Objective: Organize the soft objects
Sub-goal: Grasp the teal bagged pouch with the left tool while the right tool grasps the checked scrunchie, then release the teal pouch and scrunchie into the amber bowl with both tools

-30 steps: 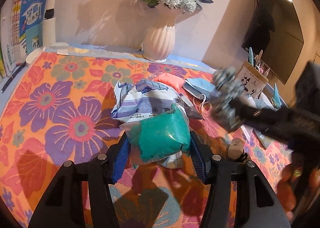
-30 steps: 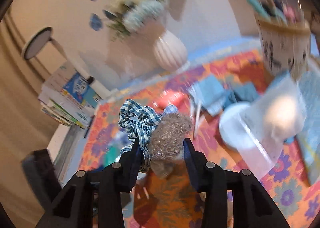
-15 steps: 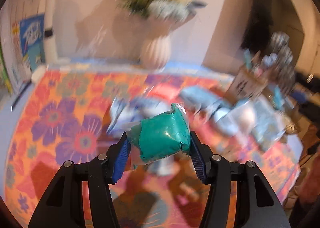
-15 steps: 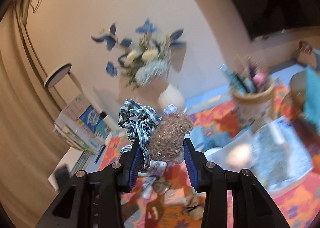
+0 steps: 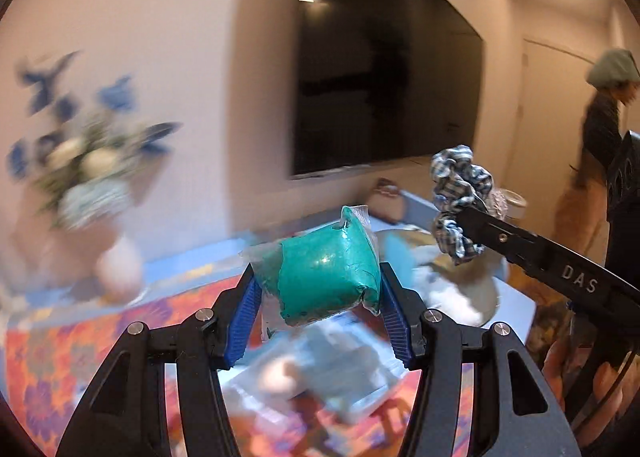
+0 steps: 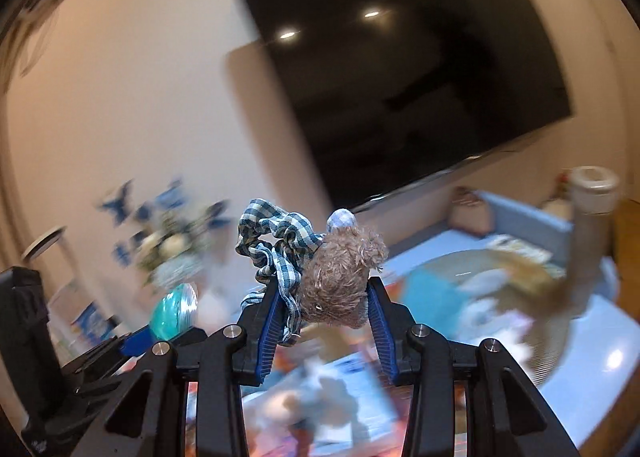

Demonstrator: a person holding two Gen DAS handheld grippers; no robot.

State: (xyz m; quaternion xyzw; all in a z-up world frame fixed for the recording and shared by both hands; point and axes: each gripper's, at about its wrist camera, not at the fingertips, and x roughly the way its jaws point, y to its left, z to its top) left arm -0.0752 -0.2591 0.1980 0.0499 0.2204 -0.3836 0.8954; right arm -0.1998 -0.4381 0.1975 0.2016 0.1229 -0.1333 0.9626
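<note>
left gripper [image 5: 318, 289] clamps my teal putty bag [image 5: 326, 277]; right gripper [image 6: 324, 309] clamps the plush bear scrunchie [image 6: 340, 281], both aloft.

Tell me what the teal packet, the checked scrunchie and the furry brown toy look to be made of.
Teal packet: soft teal filling in clear glossy plastic film, judging by its highlights. Checked scrunchie: woven gingham fabric, matte and gathered in ruffles. Furry brown toy: curly plush pile, probably synthetic.

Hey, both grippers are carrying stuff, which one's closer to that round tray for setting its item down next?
Right, probably. The right gripper with its blue checked scrunchie and fuzzy brown bear hangs over the round grey tray; the left gripper with the bagged teal lump sits short of it.
</note>
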